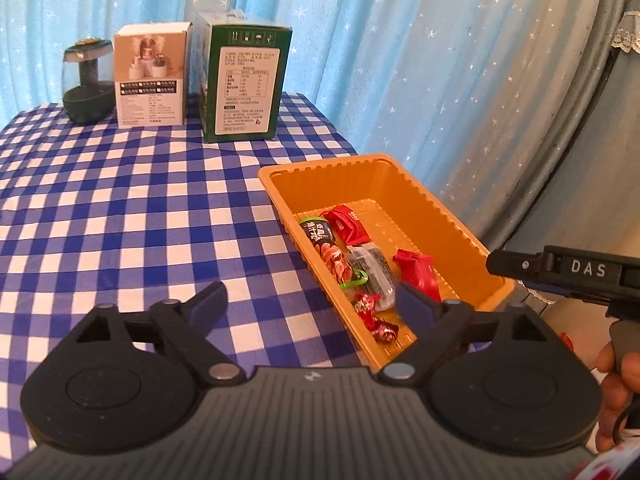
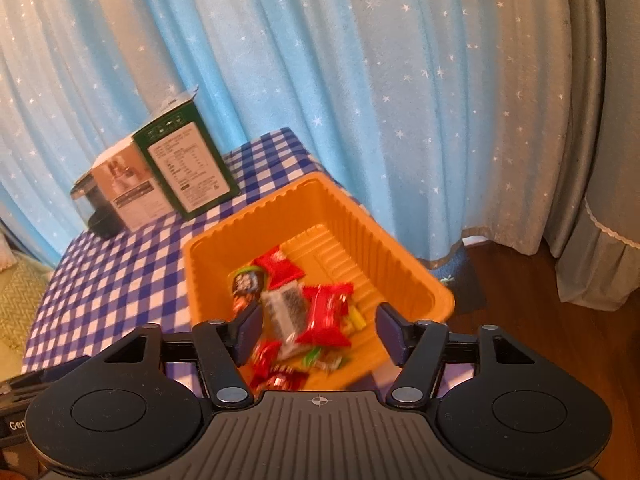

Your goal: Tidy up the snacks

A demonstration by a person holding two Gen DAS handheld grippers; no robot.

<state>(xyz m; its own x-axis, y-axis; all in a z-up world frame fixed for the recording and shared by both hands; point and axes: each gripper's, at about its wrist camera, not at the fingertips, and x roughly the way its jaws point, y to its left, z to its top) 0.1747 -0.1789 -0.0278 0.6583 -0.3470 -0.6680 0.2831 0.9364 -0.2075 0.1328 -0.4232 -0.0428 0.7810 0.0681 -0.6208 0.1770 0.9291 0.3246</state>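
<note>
Both tools (image 1: 312,304) (image 2: 316,330) agape, empty, above lengthwise-receding orange tray (image 1: 404,184).

Snacks (image 2: 304,320) motion-blurred in tray (image 2: 360,216)

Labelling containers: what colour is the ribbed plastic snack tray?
Orange; the ribbed plastic snack tray shows best in the left wrist view.

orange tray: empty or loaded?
Loaded. The orange tray holds several wrapped snacks on its floor, clustered at the near end; far end bare.
</note>
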